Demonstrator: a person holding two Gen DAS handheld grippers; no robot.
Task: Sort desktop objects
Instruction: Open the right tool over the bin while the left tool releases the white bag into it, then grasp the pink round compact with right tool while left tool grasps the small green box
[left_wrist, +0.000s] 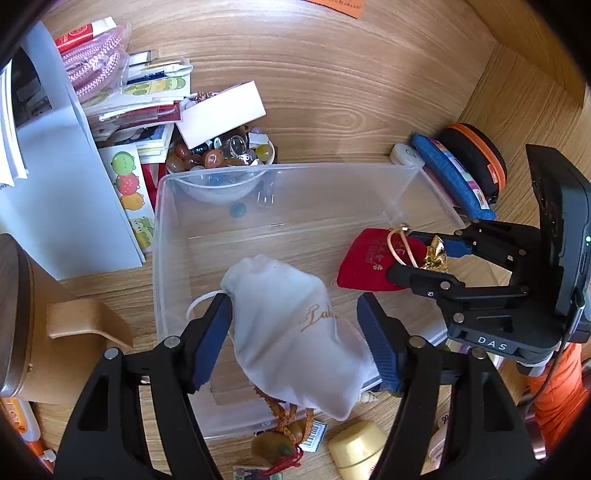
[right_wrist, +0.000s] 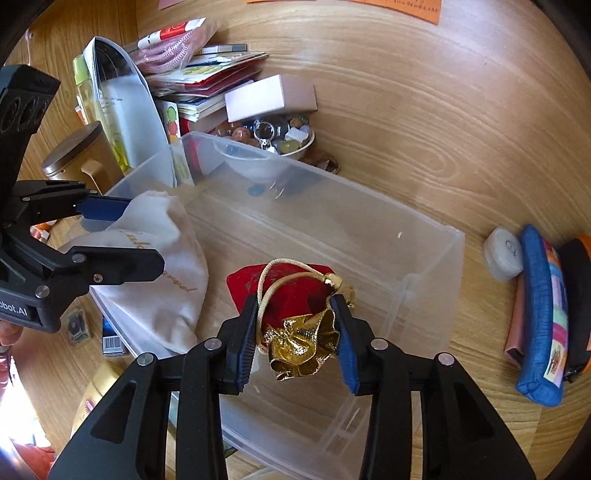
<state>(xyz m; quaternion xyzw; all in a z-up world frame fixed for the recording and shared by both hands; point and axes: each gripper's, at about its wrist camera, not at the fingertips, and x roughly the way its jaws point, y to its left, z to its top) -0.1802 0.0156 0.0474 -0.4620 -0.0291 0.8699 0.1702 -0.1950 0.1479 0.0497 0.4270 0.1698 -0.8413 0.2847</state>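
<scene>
Desktop objects are being gathered into a clear rectangular plastic bin (left_wrist: 166, 236) standing on the wooden desk (left_wrist: 332, 92). Seen from the left wrist, a white cloth drawstring pouch with gold lettering (left_wrist: 291, 332) hangs between the spread jaws of the left gripper (left_wrist: 295, 339); the left pad is seen at the pouch's neck while the right pad stands clear of the fabric, so the jaws are judged open and the pouch on the point of release over the bin. Beyond it, the right gripper (left_wrist: 421, 258) is seen holding a red velvet pouch with a gold foil lining (left_wrist: 369, 262) above the bin's far side. Seen from the right wrist, the right gripper (right_wrist: 295, 332) is closed on the red velvet pouch (right_wrist: 284, 284) at its crumpled gold mouth, over the bin (right_wrist: 436, 266). The bin's floor looks bare, so sorting is judged barely begun: a bowl of glass marbles (right_wrist: 295, 142), a blue fabric case (right_wrist: 535, 317), a white round puck (right_wrist: 502, 258) and stacked papers are left outside. Whether the white pouch already rests on the bin's rim cannot be told, and things under the grippers are cut off.
</scene>
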